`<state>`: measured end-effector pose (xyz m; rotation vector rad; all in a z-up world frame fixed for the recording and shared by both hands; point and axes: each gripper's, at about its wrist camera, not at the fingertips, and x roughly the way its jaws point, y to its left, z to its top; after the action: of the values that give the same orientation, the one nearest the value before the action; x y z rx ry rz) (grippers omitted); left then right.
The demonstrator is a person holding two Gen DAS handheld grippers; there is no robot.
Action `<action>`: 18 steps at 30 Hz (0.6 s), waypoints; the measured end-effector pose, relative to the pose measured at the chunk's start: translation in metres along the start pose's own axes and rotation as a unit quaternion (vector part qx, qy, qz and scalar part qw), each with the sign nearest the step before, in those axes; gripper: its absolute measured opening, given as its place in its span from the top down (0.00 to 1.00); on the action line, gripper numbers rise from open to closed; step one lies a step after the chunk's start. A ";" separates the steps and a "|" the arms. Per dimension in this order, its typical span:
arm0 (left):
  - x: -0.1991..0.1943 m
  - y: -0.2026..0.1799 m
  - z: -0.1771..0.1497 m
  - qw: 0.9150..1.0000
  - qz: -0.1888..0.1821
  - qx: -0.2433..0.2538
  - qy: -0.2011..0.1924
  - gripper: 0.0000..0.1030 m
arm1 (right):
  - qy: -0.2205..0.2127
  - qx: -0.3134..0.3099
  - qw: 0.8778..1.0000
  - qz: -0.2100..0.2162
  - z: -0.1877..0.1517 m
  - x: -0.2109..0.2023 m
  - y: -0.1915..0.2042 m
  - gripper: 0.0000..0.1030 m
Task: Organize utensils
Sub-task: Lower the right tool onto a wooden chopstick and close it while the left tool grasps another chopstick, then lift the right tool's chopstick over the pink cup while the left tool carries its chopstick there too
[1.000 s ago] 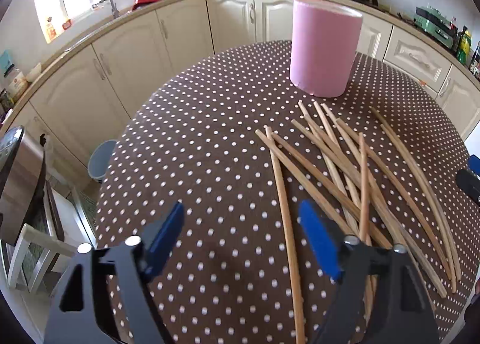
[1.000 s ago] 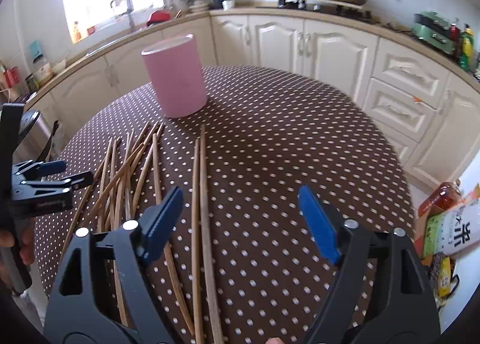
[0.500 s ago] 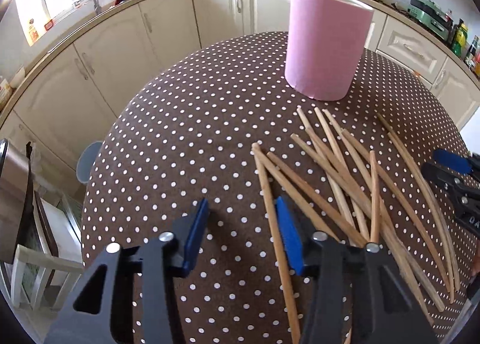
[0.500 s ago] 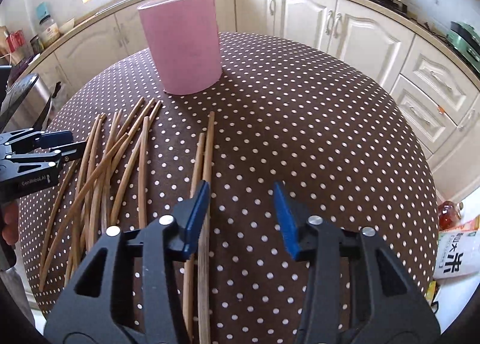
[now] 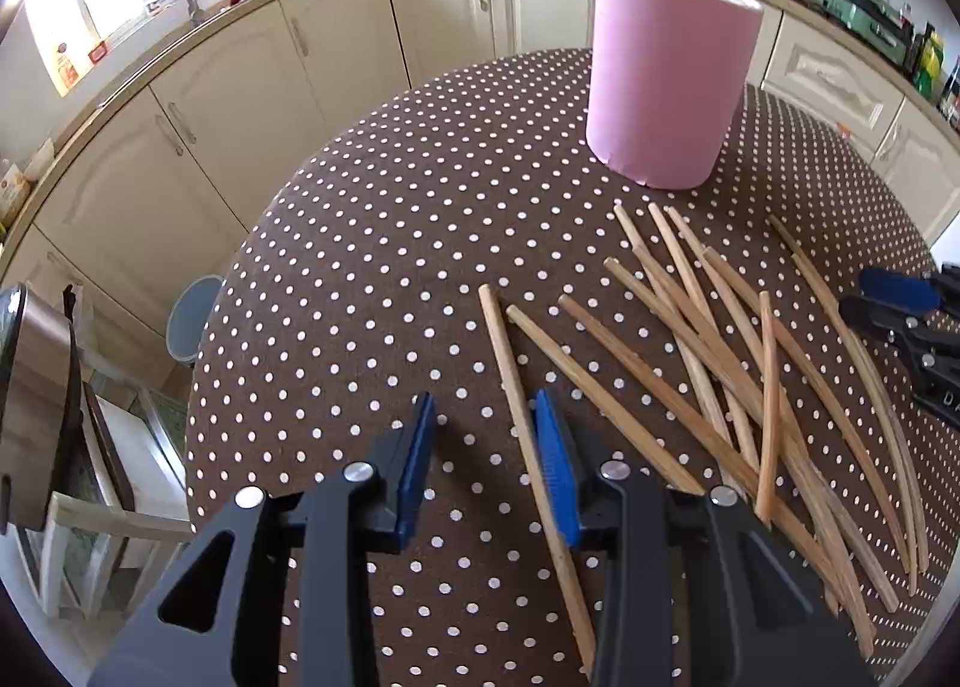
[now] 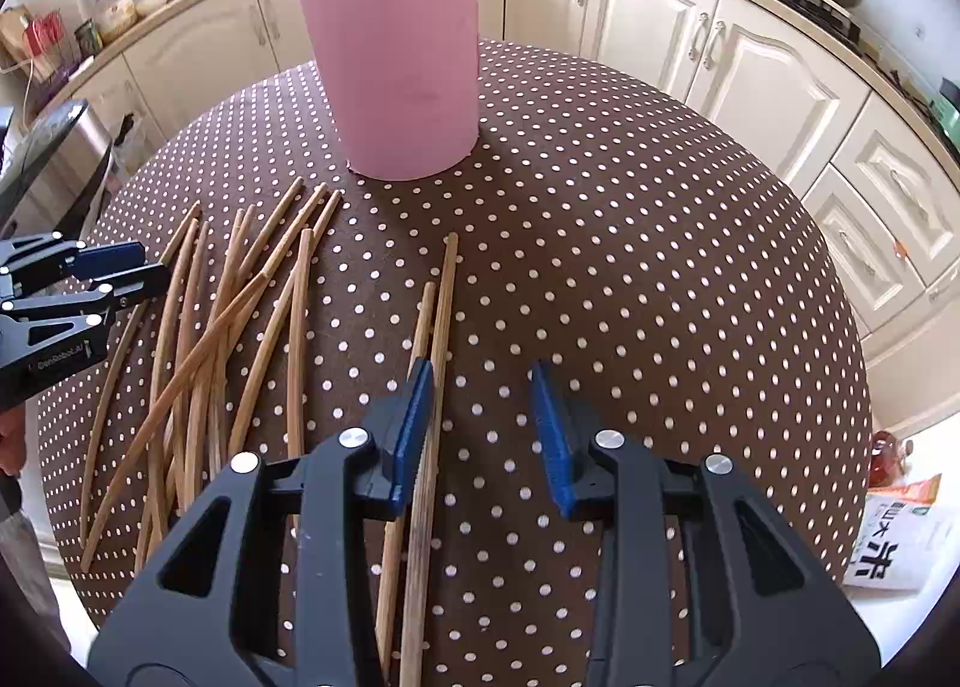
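Note:
Several wooden chopsticks [image 5: 714,363] lie scattered on the round brown polka-dot table [image 5: 372,243]. A tall pink cylinder holder [image 5: 663,75] stands upright behind them. My left gripper [image 5: 486,459] is open and low over the table, with the leftmost chopstick [image 5: 522,405] passing just inside its right pad. My right gripper [image 6: 480,423] is open and empty; a pair of chopsticks [image 6: 435,339] lies beside its left pad. The holder shows in the right wrist view [image 6: 399,63], as does the chopstick pile [image 6: 228,315].
Cream kitchen cabinets [image 5: 252,105] curve around the table. A metal bin [image 5: 30,405] and a grey stool [image 5: 189,321] stand at the left. A rice bag [image 6: 894,537] lies on the floor at the right. The other gripper shows at each view's edge [image 5: 906,327] [image 6: 66,291].
Both grippers have moved forward and down toward the chopsticks, and both jaws have narrowed from wide open to a smaller gap.

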<state>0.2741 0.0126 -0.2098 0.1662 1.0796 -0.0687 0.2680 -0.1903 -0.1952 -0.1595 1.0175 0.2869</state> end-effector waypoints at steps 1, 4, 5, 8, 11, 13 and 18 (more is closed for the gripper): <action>0.001 -0.001 0.003 1.000 0.002 0.005 0.003 0.66 | 0.009 -0.001 1.000 0.006 0.003 0.004 0.000 0.70; 0.006 0.001 0.014 1.000 -0.005 0.003 0.014 0.68 | 0.032 -0.020 0.999 0.002 0.014 0.014 0.005 0.72; 0.007 0.002 0.016 1.000 -0.011 0.003 0.015 0.77 | 0.039 -0.022 0.999 0.002 0.018 0.015 0.006 0.77; 0.008 0.000 0.023 1.000 -0.021 0.008 0.020 0.91 | 0.048 -0.021 0.999 0.008 0.026 0.020 0.004 0.91; 0.008 -0.002 0.026 1.000 -0.023 0.006 0.020 0.94 | 0.050 -0.012 0.999 0.014 0.033 0.022 -0.002 0.94; 0.006 0.000 0.024 1.000 -0.022 -0.001 0.018 0.94 | 0.042 0.002 0.999 0.016 0.036 0.018 -0.010 0.95; -0.009 0.016 0.019 0.999 -0.026 -0.024 0.003 0.94 | 0.016 0.024 0.999 0.029 0.028 0.000 -0.018 0.95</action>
<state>0.2882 0.0249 -0.1914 0.0952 1.0910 -0.0887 0.2962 -0.2006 -0.1804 -0.0907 1.0611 0.3130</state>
